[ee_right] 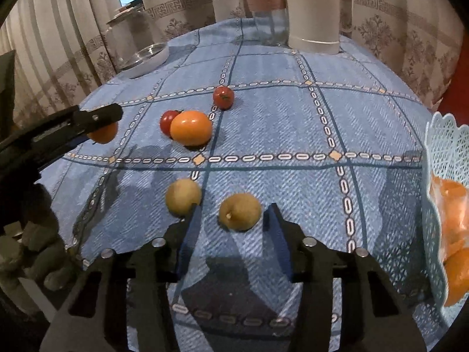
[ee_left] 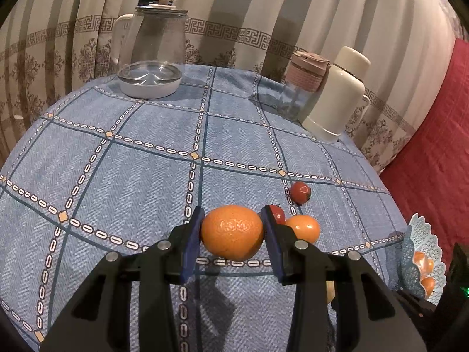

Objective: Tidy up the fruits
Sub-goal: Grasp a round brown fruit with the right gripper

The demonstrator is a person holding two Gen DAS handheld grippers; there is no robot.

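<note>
Left claw point(ee_left: 233, 234): clamped on an orange point(ee_left: 232, 232), lifted over the bench point(ee_left: 117, 176).
Orange's long axis spans pad to pad. Right claw point(ee_right: 233, 223): parted, a yellow-green fruit point(ee_right: 239, 211) untouched between its tips, stem toward the camera.

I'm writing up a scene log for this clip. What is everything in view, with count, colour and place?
orange: one, orange, held between the left gripper's pads.
smooth orange fruit: one, orange, mid-table, touching a tomato.
tomatoes: two, red, mid-table.
yellow-green fruits: two, near table edge; one just ahead of the right gripper.
basket: one, pale blue lattice, right edge, holding orange fruit.
glass kettle: one, clear with white base, far left.
tumbler: one, clear with pink lid, far right.
jug: one, cream, beside the tumbler.
tablecloth: one, blue check.
left gripper: black, blue pads.
right gripper: black, blue pads, nothing gripped.
</note>
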